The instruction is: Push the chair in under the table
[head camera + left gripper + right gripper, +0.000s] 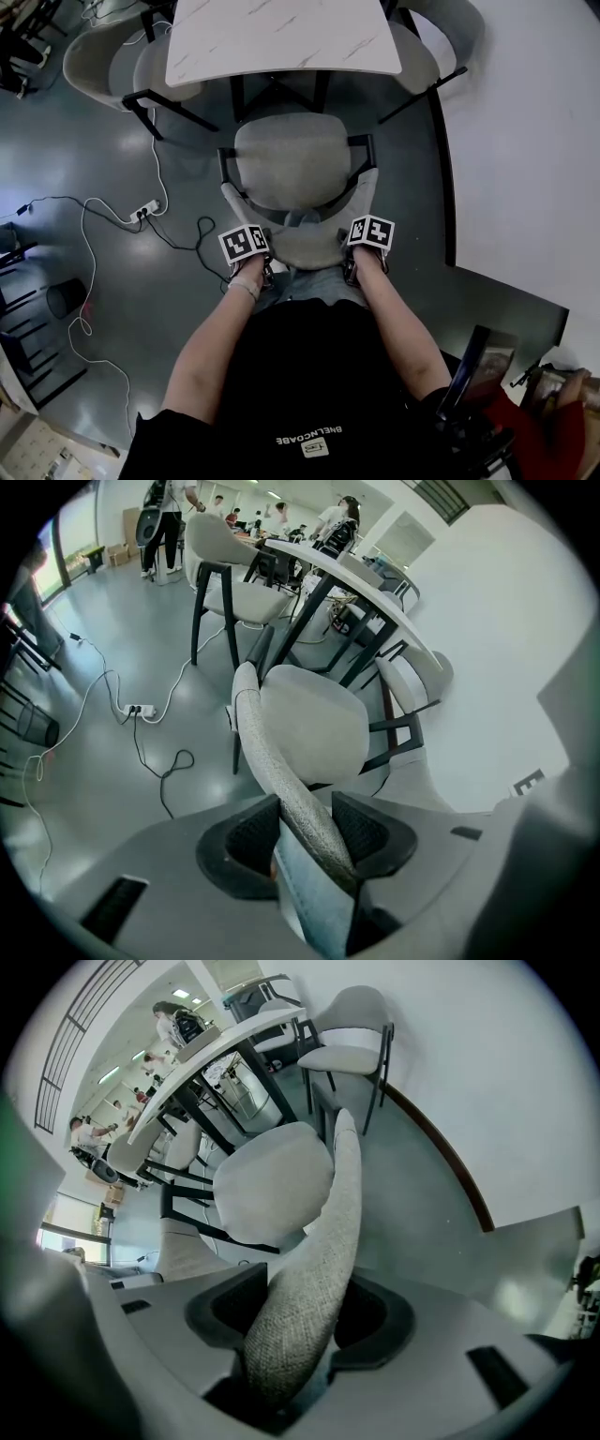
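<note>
Chair (pixel 291 169) held by two grippers, seat clear of one table (pixel 281 37).
Left gripper (pixel 307 832) and right gripper (pixel 300 1316) each clamp its curved, coarse-woven grey backrest (pixel 309 246); the round padded seat on a black frame sits just short of the marble-look table's near edge. Two side chairs (pixel 98 56) flank it. Glossy grey floor (pixel 141 300), white power strip (pixel 145 211).

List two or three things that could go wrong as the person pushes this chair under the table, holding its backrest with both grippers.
1. A black cable loops on the floor close beside the chair, on its left; a chair leg could snag it.
2. The neighbouring chairs' black legs slant in on either side of the table; the chair could knock one if it veers.
3. The left gripper and right gripper clamp only the backrest rim, so a pad could slip off.
</note>
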